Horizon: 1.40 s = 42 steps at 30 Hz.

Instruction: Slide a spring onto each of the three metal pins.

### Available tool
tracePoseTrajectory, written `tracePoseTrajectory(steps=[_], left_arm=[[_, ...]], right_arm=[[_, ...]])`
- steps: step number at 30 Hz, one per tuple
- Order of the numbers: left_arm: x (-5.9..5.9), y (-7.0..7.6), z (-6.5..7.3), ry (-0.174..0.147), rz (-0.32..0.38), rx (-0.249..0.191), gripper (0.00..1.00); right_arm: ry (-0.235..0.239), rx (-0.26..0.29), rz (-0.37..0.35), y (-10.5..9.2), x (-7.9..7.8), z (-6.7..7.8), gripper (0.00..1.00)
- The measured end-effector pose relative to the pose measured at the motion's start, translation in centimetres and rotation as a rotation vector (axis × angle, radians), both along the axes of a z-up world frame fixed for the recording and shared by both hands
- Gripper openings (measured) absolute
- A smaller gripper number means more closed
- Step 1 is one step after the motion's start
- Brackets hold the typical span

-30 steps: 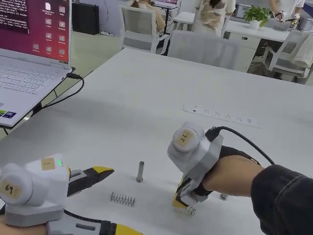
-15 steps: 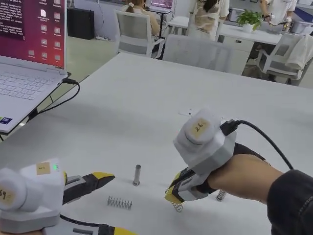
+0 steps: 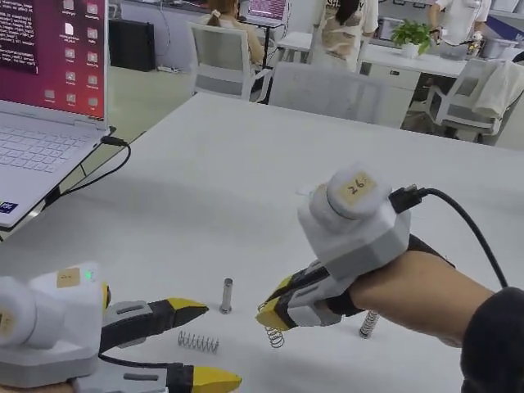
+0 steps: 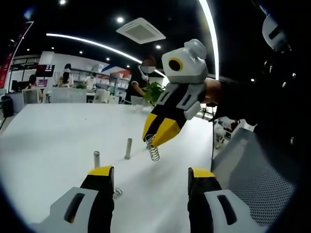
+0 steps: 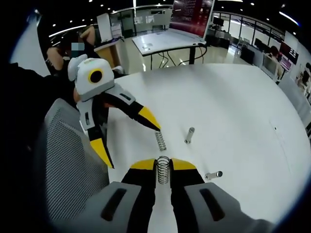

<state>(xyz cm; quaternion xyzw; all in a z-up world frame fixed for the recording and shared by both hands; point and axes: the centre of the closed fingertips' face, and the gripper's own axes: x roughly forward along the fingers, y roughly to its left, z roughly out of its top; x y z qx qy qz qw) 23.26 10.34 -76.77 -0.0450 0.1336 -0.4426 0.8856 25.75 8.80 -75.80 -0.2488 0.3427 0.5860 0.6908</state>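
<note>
Right gripper (image 3: 267, 316): fingers pressed together on a spring (image 5: 163, 171), pinched near one end. The rest of the spring hangs below the tips, low over the tabletop (image 3: 246, 180); cannot tell whether it touches. It sits just right of a bare upright pin (image 3: 226, 295), apart from it. Left gripper (image 3: 216, 344): fingers spread, low at the near edge, with a second spring (image 3: 199, 342) lying flat between the tips, near that pin's base but not touching. Another pin (image 3: 369, 323) stands just beside the right hand (image 3: 409, 295) and looks coiled; cannot tell if a spring is seated. The tabletop beyond the pins is wide and bare up to its far edge. Laptop (image 3: 41, 106) and cable (image 3: 106, 164) lie at the left edge, well apart.
</note>
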Motion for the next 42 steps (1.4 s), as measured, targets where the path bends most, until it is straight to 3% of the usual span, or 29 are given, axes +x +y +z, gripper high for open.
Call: tracePoseTrajectory(steps=[7, 16, 29, 42], left_arm=[[-0.1, -0.8, 0.3, 0.001, -0.031, -0.003, 0.43], [0.1, -1.4, 0.5, -0.008, -0.046, -0.006, 0.37], [0.9, -0.9, 1.1, -0.014, -0.008, -0.066, 0.2], [1.0, -0.8, 0.8, -0.018, -0.01, -0.057, 0.1]], right_arm=[[0.007, 0.037, 0.01, 1.1, -0.4, 0.7, 0.08], [0.022, 0.085, 0.022, 2.5, -1.1, 1.6, 0.08], [0.041, 0.127, 0.025, 3.4, -1.6, 2.1, 0.08], [0.065, 0.17, 0.018, 4.0, -2.1, 2.8, 0.08]])
